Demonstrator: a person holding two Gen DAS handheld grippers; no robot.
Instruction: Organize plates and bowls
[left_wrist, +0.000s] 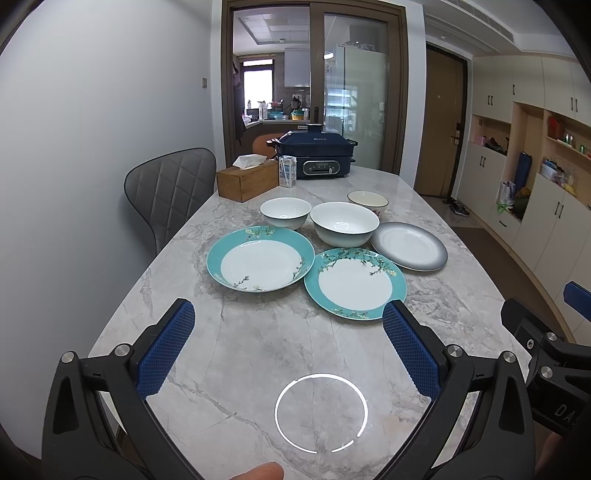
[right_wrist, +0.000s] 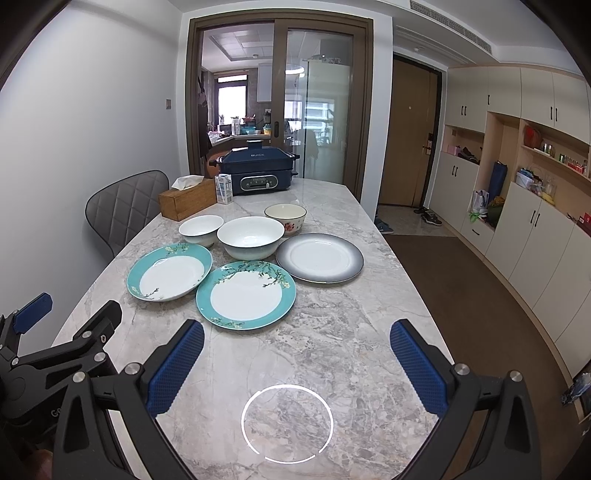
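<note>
On the marble table (left_wrist: 280, 343) lie two teal-rimmed plates, one on the left (left_wrist: 260, 258) (right_wrist: 170, 273) and one on the right (left_wrist: 354, 282) (right_wrist: 245, 295), and a grey-rimmed plate (left_wrist: 409, 246) (right_wrist: 320, 257). Behind them stand a small white bowl (left_wrist: 285, 212) (right_wrist: 201, 229), a large white bowl (left_wrist: 344, 223) (right_wrist: 250, 236) and a cream bowl with a dark rim (left_wrist: 368, 201) (right_wrist: 285, 218). My left gripper (left_wrist: 288, 325) and my right gripper (right_wrist: 297, 343) are both open and empty, held above the near part of the table, short of the plates.
A wooden tissue box (left_wrist: 246, 181), a small carton (left_wrist: 287, 170) and a dark blue electric cooker (left_wrist: 314, 155) stand at the table's far end. A grey chair (left_wrist: 170, 188) is at the left. Cabinets (right_wrist: 517, 206) line the right wall.
</note>
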